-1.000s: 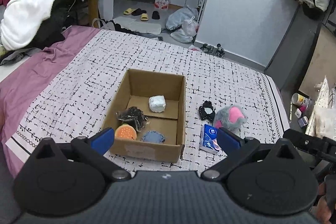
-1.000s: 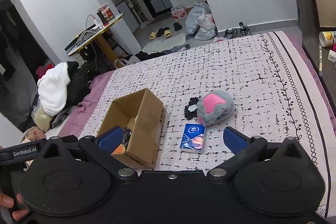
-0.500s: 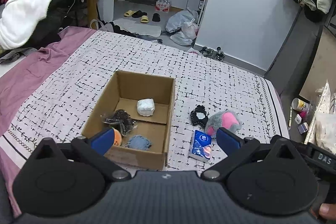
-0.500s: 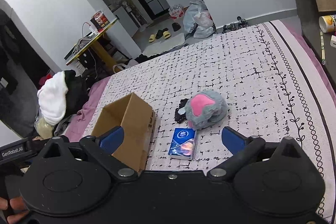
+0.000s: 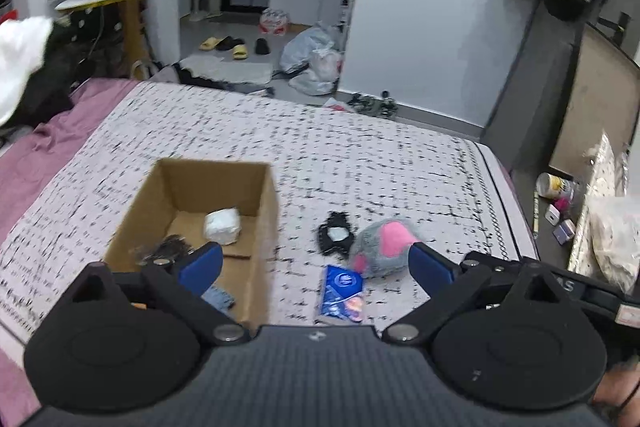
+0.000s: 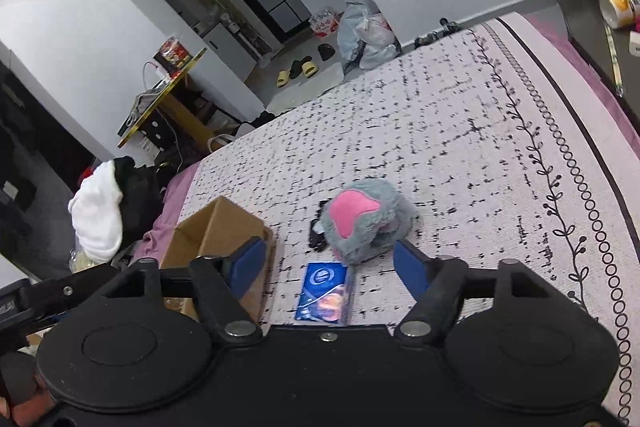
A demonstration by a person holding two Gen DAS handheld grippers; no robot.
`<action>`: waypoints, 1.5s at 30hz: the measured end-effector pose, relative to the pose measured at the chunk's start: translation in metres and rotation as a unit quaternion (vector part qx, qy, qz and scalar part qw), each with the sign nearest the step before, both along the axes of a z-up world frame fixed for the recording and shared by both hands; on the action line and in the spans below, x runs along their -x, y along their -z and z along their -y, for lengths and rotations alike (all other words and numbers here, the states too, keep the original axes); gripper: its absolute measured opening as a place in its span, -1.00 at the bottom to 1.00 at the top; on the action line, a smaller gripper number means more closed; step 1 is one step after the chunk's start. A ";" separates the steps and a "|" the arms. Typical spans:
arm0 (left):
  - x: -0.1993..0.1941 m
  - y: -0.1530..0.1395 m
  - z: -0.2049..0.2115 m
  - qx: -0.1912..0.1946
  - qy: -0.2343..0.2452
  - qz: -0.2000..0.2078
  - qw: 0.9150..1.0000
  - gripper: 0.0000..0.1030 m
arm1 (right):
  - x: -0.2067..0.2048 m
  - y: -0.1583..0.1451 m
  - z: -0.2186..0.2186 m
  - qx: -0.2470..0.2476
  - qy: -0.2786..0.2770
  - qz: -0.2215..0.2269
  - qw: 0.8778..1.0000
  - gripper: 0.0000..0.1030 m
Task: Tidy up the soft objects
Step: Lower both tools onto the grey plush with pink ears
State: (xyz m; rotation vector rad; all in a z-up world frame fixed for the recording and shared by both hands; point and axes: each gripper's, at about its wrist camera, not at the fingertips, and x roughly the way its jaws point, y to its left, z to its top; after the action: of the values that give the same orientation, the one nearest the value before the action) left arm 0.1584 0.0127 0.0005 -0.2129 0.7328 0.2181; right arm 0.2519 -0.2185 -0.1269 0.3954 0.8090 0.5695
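An open cardboard box (image 5: pixel 264 227) (image 6: pixel 216 227) sits on the bed and holds a white soft lump (image 5: pixel 222 225), a dark crinkly item (image 5: pixel 168 249) and a blue fabric piece (image 5: pixel 218 297). To its right lie a grey and pink plush toy (image 5: pixel 382 247) (image 6: pixel 366 225), a small black item (image 5: pixel 335 237) (image 6: pixel 316 233) and a blue tissue pack (image 5: pixel 342 293) (image 6: pixel 325 291). My left gripper (image 5: pixel 316 267) is open and empty above the box's right wall. My right gripper (image 6: pixel 326 265) is open and empty, just short of the tissue pack and plush.
The bed has a white black-flecked cover (image 5: pixel 360 163) over a purple sheet (image 5: pixel 44 147). Clothes are piled at the left (image 6: pixel 100 215). A dark headboard (image 5: pixel 532 75) and a cluttered shelf (image 5: pixel 560 203) are at the right. Bags and slippers lie on the floor beyond.
Both grippers have moved right and closer to the bed. The plush and tissue pack now sit between the right gripper's fingers. Both stay open and empty.
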 end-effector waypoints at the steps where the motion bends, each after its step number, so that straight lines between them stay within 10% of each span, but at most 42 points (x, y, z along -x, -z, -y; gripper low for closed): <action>1: -0.004 0.002 0.005 -0.003 0.004 0.001 1.000 0.89 | -0.004 0.004 0.002 0.000 0.002 -0.002 1.000 0.32; 23: -0.088 0.089 0.051 0.002 0.088 -0.053 0.995 0.08 | -0.053 0.078 0.008 -0.024 -0.004 -0.042 0.999 -0.33; 45: -0.145 0.159 0.049 -0.045 0.080 -0.090 0.992 0.06 | -0.085 0.100 0.002 -0.016 0.014 -0.060 0.998 -0.34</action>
State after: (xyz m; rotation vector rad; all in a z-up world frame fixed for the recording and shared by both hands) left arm 0.3038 -0.0364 -0.1590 -0.0471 0.9127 0.1179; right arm 0.3367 -0.2209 -0.2266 0.4735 0.9084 0.5371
